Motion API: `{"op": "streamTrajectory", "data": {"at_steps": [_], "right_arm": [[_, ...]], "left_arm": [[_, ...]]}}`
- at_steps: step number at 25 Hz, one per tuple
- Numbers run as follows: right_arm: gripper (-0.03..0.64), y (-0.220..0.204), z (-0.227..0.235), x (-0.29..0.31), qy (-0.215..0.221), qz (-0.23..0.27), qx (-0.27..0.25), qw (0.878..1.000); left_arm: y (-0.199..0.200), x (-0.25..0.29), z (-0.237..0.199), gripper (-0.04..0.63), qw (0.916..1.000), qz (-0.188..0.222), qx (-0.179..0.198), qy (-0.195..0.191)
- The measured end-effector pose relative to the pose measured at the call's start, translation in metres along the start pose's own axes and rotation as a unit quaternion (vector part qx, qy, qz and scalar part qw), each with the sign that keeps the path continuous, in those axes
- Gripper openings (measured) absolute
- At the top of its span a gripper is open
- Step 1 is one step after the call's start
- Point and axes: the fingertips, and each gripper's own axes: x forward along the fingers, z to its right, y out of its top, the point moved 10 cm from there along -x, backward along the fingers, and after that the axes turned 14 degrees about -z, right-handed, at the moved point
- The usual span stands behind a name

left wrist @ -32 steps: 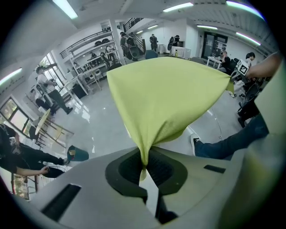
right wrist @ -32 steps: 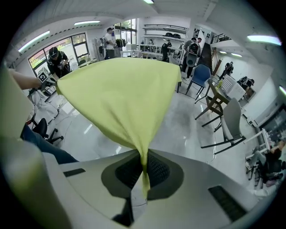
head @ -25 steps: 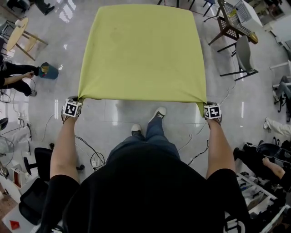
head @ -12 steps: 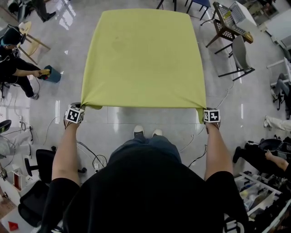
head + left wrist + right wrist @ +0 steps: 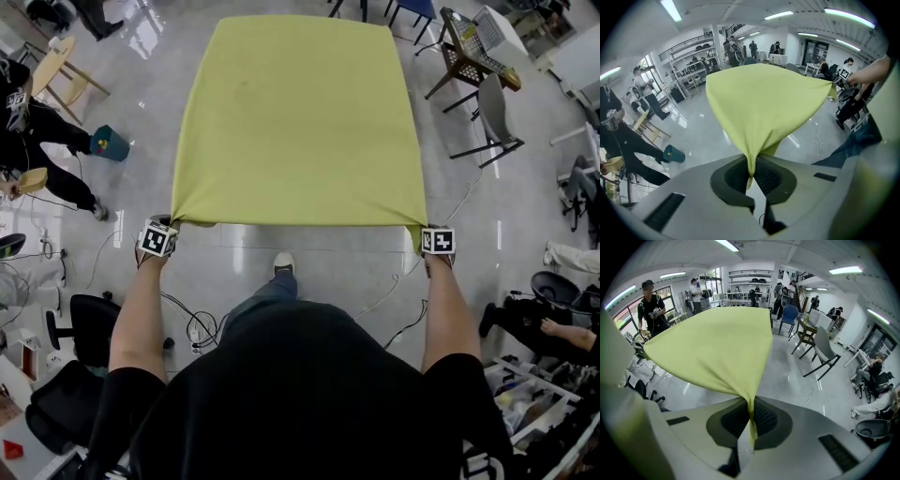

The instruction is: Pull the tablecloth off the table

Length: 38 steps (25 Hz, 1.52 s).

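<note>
A yellow-green tablecloth (image 5: 295, 122) lies spread flat ahead of you, hiding the desk under it. Its near edge runs taut and straight between your two hands. Your left hand-held gripper (image 5: 167, 222) is clenched on the near left corner, and your right hand-held gripper (image 5: 420, 230) on the near right corner. A teal bin (image 5: 111, 143) stands to the left and chairs (image 5: 502, 108) to the right. Cables (image 5: 192, 323) trail across the glossy floor (image 5: 244, 248) near your shoe (image 5: 283, 263).

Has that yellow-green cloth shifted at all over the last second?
Yes. The tablecloth has slid toward the person. In the head view its near edge now lies further past the grey chair standing on the right.
</note>
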Motion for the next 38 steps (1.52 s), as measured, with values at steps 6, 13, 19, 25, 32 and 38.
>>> {"op": "streamTrajectory", "data": {"at_steps": [6,13,19,25,32,38], "right_arm": [[0.017,-0.049,-0.005,-0.016,-0.002,0.012,-0.002,1.000],[0.017,-0.115,-0.018,-0.037,0.004,0.012,0.001,1.000],[0.017,-0.160,-0.024,-0.052,0.011,0.018,0.004,1.000],[0.017,-0.183,-0.028,-0.064,0.007,0.027,0.001,1.000],[0.017,-0.196,-0.022,-0.088,0.003,0.058,0.001,0.998],[0.017,-0.200,-0.007,-0.117,-0.002,0.102,-0.001,0.995]], "left_arm": [[-0.050,-0.014,0.037,0.023,1.0000,0.004,-0.006,0.001],[-0.105,-0.035,0.069,0.023,0.9999,0.012,-0.012,-0.001],[-0.136,-0.057,0.089,0.023,0.9995,0.024,-0.021,0.005],[-0.156,-0.069,0.102,0.023,0.9990,0.036,-0.026,0.007],[-0.165,-0.092,0.116,0.023,0.9977,0.058,-0.030,0.020],[-0.152,-0.132,0.124,0.023,0.9953,0.084,-0.018,0.043]]}}
